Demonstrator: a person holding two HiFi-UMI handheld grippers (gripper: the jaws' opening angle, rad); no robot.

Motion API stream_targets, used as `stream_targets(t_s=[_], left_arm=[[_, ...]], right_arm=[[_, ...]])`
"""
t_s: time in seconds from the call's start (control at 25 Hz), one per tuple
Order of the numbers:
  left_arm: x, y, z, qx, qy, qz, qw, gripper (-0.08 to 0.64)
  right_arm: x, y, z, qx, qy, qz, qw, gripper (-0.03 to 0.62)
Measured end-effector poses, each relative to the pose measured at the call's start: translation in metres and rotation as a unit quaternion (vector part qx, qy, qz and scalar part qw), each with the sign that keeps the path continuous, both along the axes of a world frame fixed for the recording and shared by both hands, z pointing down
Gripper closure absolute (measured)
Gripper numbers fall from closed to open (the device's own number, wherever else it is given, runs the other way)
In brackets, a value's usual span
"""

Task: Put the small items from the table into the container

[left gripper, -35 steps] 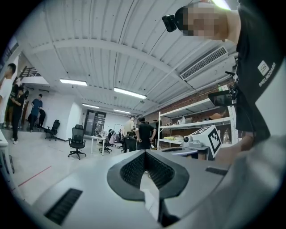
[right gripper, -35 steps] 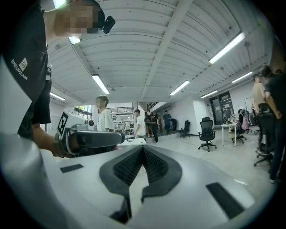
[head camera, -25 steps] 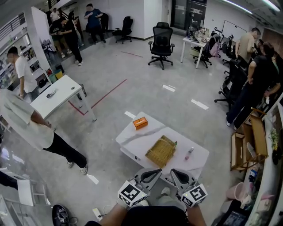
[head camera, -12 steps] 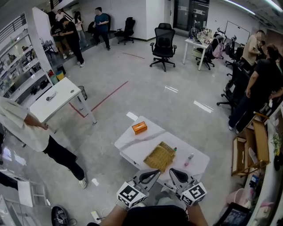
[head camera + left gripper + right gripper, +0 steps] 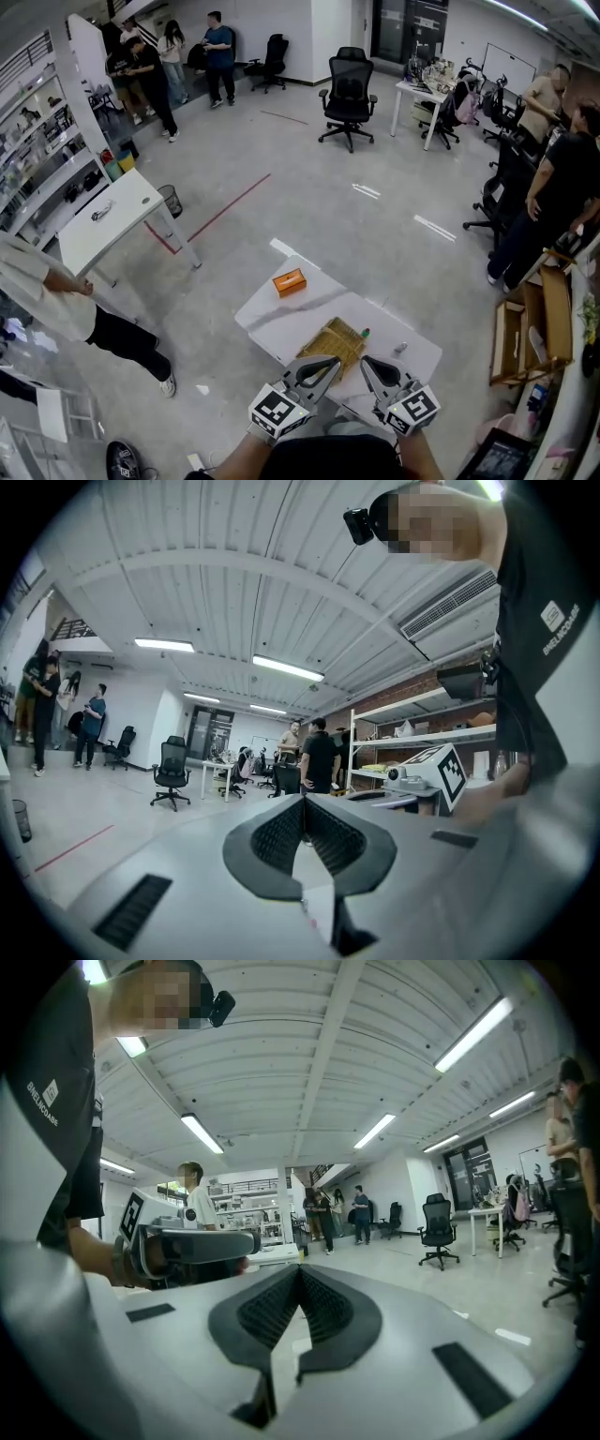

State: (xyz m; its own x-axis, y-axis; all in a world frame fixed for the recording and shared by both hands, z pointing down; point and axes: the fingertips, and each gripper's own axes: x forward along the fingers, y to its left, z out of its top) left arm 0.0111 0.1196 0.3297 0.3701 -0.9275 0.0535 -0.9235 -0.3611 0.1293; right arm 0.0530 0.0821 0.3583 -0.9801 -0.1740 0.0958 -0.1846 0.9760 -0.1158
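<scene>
My left gripper (image 5: 330, 366) and right gripper (image 5: 368, 366), both pinched shut on nothing, have neared the wicker basket (image 5: 336, 339) on the table (image 5: 281, 323), so picking can soon begin.

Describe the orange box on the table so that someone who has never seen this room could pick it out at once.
Start at the white table lowest in the head view. On its far left part sits the orange box, apart from the woven basket nearer the camera. It is the only bright orange thing on that table, a small rectangular block.
</scene>
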Motion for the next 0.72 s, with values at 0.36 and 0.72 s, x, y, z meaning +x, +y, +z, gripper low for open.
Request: stream_targets(t_s=[0.36, 0.72], left_arm=[[0.008, -0.059, 0.007, -0.019, -0.005, -0.002, 0.9998, 0.566], [0.039, -0.109, 0.021, -0.051, -0.017, -0.008, 0.9985, 0.565]], right_arm=[[0.001, -0.054, 0.009, -0.022, -0.006, -0.014, 1.0, 0.592], [0.02, -0.097, 0.022, -0.046, -0.017, -0.036, 0.998, 0.592]])
